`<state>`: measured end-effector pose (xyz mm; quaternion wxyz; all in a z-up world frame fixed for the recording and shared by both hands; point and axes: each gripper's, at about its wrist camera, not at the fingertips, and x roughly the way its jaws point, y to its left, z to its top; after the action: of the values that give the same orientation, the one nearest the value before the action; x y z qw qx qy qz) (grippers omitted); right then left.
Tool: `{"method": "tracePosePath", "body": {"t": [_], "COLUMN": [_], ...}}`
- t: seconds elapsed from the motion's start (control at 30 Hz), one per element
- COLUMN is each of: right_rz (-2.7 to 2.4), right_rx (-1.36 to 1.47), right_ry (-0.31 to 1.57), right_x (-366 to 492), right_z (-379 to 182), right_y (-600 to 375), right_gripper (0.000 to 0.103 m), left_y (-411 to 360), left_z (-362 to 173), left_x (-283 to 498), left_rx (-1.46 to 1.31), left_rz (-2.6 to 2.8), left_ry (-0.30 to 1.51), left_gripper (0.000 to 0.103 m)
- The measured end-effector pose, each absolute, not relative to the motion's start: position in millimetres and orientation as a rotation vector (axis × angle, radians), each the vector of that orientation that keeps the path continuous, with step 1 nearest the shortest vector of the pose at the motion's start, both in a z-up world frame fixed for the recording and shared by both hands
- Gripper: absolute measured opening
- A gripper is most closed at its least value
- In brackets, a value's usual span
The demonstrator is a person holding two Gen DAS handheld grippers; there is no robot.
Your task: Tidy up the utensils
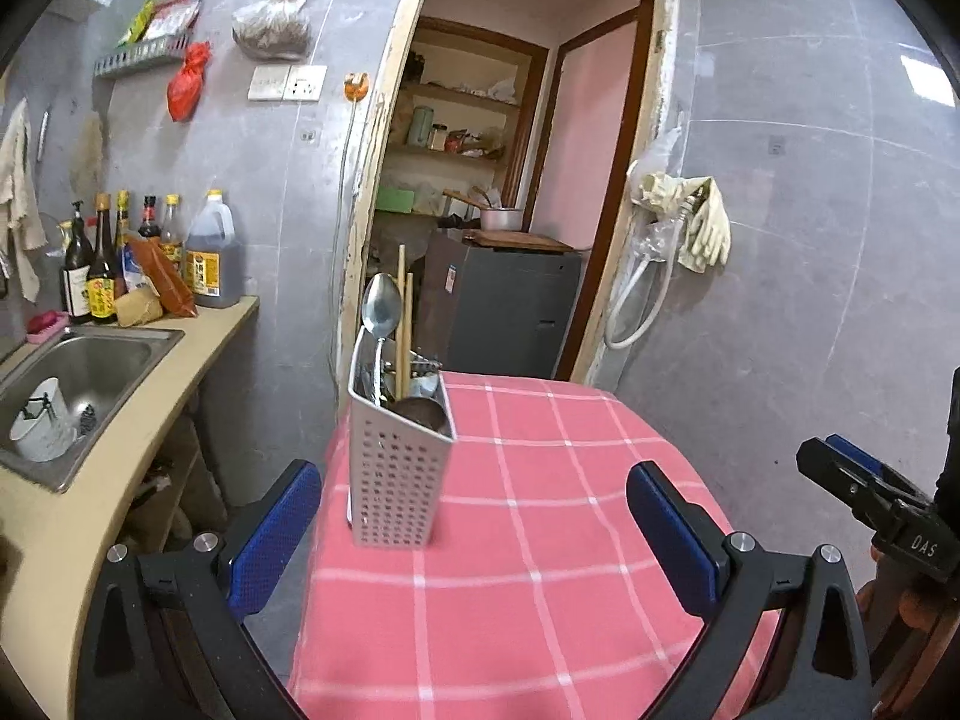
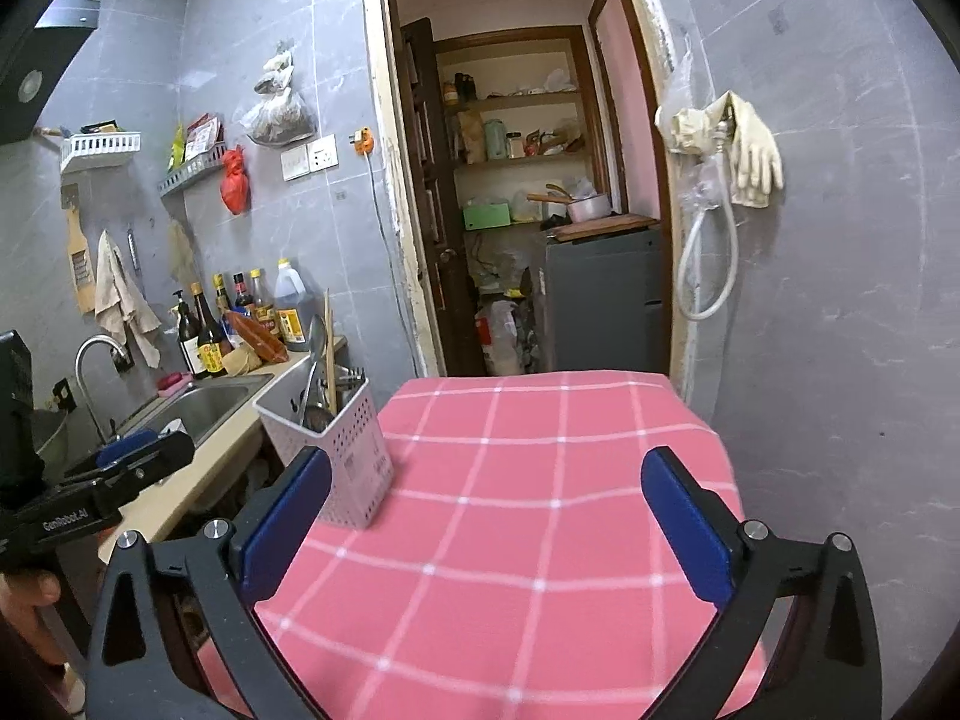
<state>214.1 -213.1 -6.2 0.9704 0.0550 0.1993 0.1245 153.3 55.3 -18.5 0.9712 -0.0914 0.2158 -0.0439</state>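
A grey perforated utensil holder [image 1: 399, 480] stands upright near the left edge of the pink checked table [image 1: 558, 570]. A metal spoon [image 1: 381, 306], wooden chopsticks [image 1: 405, 324] and other utensils stick out of it. My left gripper [image 1: 474, 516] is open; the holder stands ahead of it, nearer the left finger, and neither pad touches it. In the right wrist view the holder [image 2: 342, 450] is just beyond the left finger of my right gripper [image 2: 486, 510], which is open over the tablecloth [image 2: 528, 540] with nothing between its fingers. The left gripper [image 2: 138, 456] shows there at the left edge.
A beige counter [image 1: 138, 438] with a steel sink [image 1: 90, 360] runs along the left, a white cup [image 1: 42, 420] lying in the sink. Sauce bottles [image 1: 120, 264] stand at the counter's far end. An open doorway [image 1: 510, 180] lies behind the table. Gloves [image 1: 702, 222] hang on the right wall.
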Motion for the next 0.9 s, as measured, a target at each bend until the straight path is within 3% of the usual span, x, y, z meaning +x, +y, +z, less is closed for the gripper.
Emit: {"method": "tracePosePath", "body": {"t": [0.53, 0.9], "right_rz": [0.256, 0.231], "right_rx": [0.115, 0.124], "right_ry": [0.419, 0.417], "right_x": [122, 104], "right_z": [-9, -13], "right_y": [-245, -252], "right_gripper": [0.102, 0.102], "left_y": [13, 8], "left_z": [-16, -18], "left_x": [45, 30], "left_rx": [-0.116, -0.124], "left_rz": [-0.023, -0.012], "left_ry": [0.414, 0.41], "left_gripper": [0.103, 0.103]}}
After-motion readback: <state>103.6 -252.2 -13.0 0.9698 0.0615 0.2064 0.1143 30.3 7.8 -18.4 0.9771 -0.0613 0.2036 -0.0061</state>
